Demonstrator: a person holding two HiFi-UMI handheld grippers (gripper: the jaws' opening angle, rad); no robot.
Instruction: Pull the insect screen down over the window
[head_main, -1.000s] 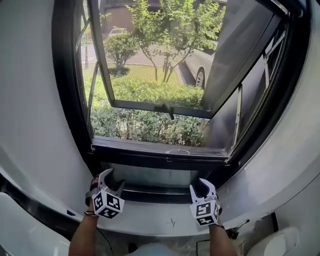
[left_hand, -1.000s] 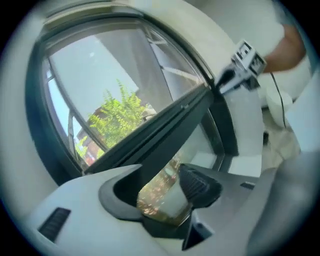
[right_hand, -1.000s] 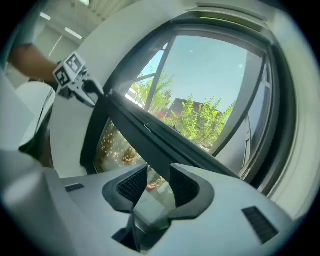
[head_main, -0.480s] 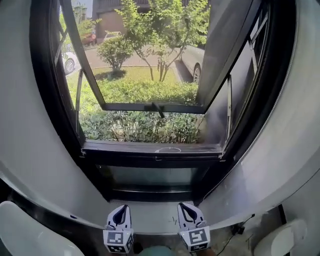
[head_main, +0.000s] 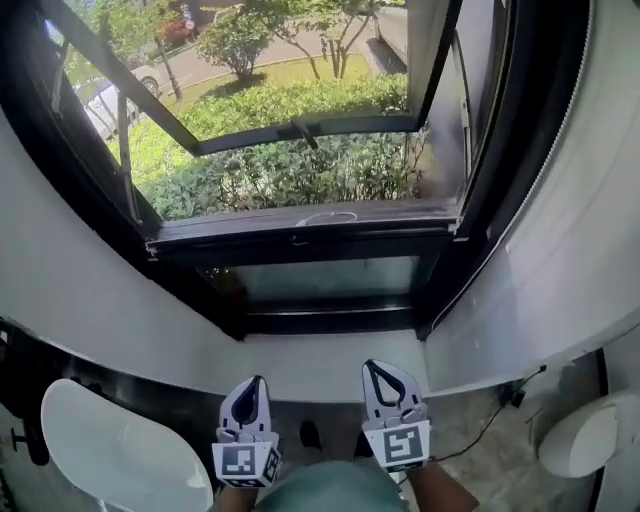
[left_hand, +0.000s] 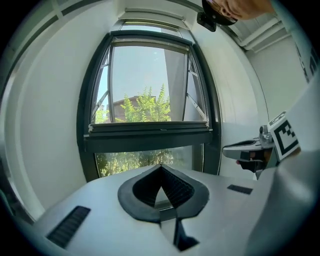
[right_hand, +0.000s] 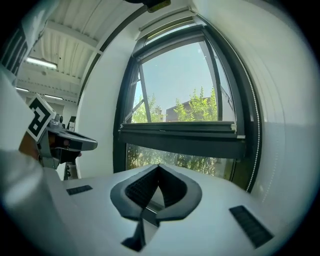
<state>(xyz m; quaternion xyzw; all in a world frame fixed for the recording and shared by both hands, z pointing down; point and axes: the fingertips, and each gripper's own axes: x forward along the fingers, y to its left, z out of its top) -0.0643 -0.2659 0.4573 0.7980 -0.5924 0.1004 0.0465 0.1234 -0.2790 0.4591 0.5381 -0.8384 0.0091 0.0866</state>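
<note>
Both white, left gripper (head_main: 257, 380), right gripper (head_main: 371, 365), ribbed black pads (left_hand: 172, 187) pressed together, dark-framed window (head_main: 300, 232)

No words, numbers, brand names or signs can be read in any view. The only printed marks are the black-and-white square patterns on the left marker cube (head_main: 245, 462) and the right marker cube (head_main: 406, 445). These are coded blocks, not letters or digits, and they show again, just as wordless, in both gripper views.

The window frame (head_main: 330, 322) looks dark, matt metal; the wall (head_main: 560, 260) at right is smooth, faintly glossy white.
</note>
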